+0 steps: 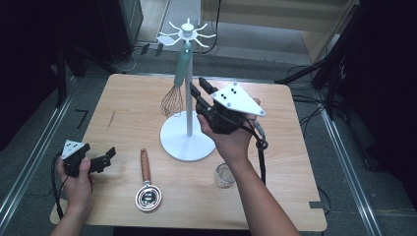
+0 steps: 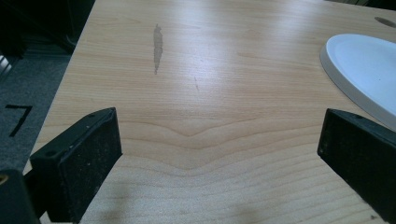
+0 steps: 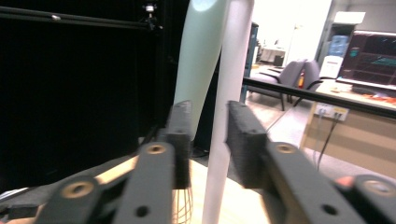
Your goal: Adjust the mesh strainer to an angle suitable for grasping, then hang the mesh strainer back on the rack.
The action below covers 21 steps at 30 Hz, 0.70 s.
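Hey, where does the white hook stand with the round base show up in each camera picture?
High view: white hook stand with round base, centre of the wooden table.
Left gripper view: its base rim, upper right corner.
Right gripper view: its pole, upright at centre.
Shared landmark: mint-handled whisk hanging beside the pole.

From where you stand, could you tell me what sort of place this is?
Probably a lab or office set up for recording: a wooden table on grey carpet, office chairs and a monitor behind, and dark screens around the table.
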{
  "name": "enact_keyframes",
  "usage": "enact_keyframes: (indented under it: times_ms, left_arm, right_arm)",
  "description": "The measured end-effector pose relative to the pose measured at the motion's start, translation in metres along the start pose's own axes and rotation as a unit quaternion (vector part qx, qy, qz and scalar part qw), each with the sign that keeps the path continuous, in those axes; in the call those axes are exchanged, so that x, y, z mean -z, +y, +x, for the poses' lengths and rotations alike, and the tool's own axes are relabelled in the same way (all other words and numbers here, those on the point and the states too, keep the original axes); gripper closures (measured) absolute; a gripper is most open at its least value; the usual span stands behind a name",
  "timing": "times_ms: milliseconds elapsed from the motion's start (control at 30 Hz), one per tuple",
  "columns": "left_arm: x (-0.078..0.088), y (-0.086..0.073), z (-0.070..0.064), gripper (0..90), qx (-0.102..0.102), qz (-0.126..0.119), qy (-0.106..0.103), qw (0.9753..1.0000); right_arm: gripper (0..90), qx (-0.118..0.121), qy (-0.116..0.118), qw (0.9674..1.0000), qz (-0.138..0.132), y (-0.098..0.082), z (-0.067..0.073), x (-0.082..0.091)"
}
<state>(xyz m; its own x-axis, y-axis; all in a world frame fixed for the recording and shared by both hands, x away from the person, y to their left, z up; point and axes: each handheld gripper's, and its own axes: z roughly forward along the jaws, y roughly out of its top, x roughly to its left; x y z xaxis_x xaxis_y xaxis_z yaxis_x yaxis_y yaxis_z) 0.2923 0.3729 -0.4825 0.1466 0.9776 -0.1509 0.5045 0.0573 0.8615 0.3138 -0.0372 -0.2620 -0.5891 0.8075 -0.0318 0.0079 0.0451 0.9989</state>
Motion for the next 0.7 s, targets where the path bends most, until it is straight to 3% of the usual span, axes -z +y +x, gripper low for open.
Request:
enact_keyframes:
  times_ms: [133, 200, 500, 700]
  left_arm:
    - [0.000, 0.000, 0.000, 0.1, 0.000, 0.000, -0.001, 1.0000]
    - [0.000, 0.000, 0.000, 0.1, -0.001, -0.001, -0.001, 1.0000]
    - [0.000, 0.000, 0.000, 0.1, -0.001, 0.000, -0.001, 1.0000]
    - [0.000, 0.000, 0.000, 0.1, -0.001, -0.001, -0.001, 1.0000]
  right_arm:
    - [82.9, -0.002, 0.003, 1.0000, -0.003, 0.002, -0.006, -0.002]
    - [89.6, -0.020, 0.011, 0.9997, -0.004, 0.005, -0.014, -0.004]
    - [90.0, -0.033, 0.006, 0.9992, -0.023, 0.018, -0.035, -0.009]
    - [90.0, -0.034, 0.002, 0.9988, -0.034, 0.029, -0.041, -0.012]
